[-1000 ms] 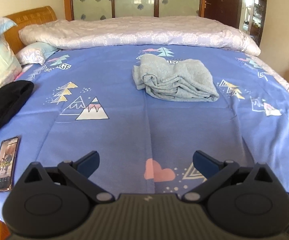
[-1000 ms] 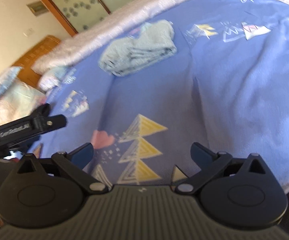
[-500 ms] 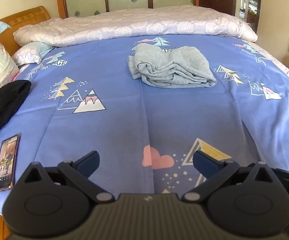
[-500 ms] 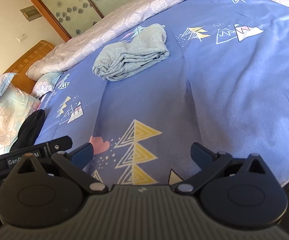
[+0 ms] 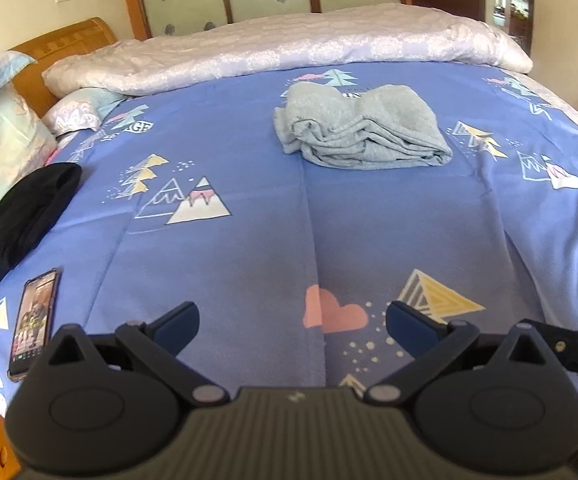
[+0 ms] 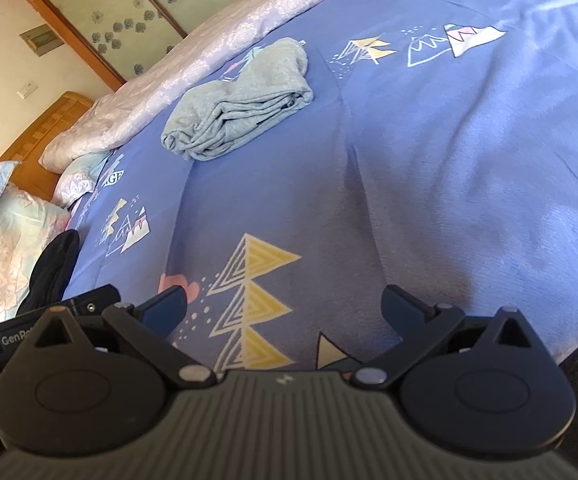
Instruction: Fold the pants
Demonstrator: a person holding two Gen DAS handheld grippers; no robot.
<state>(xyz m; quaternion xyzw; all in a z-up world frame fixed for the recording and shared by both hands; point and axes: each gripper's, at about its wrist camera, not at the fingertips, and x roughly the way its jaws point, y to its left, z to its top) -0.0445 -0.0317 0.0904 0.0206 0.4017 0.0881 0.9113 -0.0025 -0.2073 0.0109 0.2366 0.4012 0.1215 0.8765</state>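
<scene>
The grey pants lie bundled on the blue bed sheet, above centre of the frame. The left gripper and right gripper sit at the bottom of their frames, both spread wide, grasping nothing, well apart from the pants.

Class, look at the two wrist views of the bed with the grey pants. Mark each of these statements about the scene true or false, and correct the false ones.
1. The grey pants lie in a folded bundle on the blue bedsheet. True.
2. The left gripper is shut on the pants. False: its fingers are spread open above the sheet, well short of the pants.
3. A phone lies on the sheet near the bed's left edge. True.
4. The black garment is stacked on top of the grey pants. False: it lies apart, by the pillows.
5. The right gripper is open and holds nothing. True.
</scene>
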